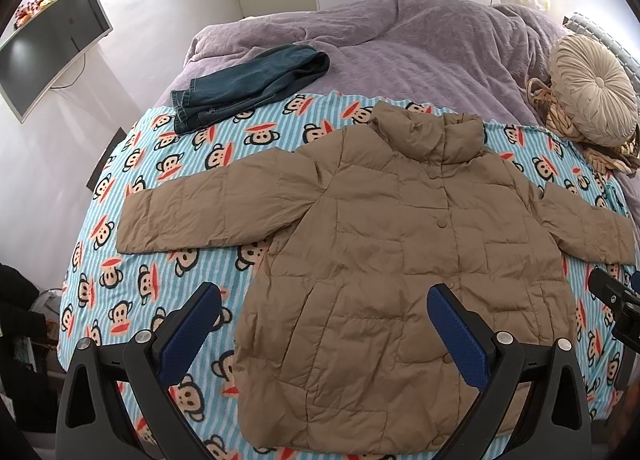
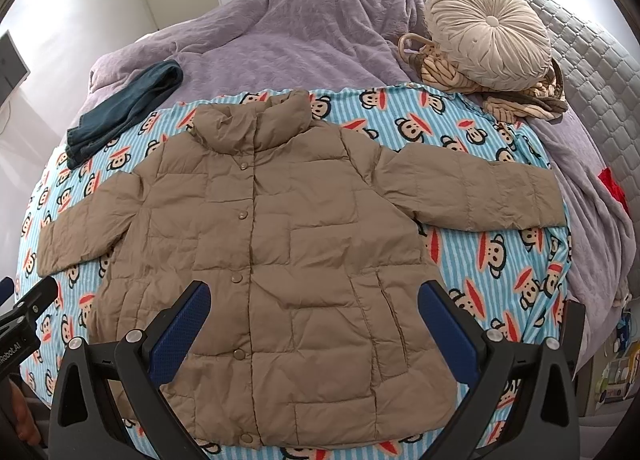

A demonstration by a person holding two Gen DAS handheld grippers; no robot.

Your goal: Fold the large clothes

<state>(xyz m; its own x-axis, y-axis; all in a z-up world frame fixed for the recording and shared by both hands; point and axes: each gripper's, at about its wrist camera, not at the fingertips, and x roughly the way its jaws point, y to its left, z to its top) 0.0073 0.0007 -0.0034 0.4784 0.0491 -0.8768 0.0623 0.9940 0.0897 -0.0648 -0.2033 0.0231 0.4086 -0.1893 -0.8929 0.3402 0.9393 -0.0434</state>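
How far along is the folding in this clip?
Done: jeans lie folded at the blanket's far corner. In hand: nothing; left gripper and right gripper hover open over the tan jacket. Left: the jacket lies flat, buttoned, sleeves spread, unfolded.

The bed is viewed from above its foot by both wrist cameras, aimed toward 12 o'clock. The jacket (image 1: 400,244) (image 2: 264,260) is shared, seen close.
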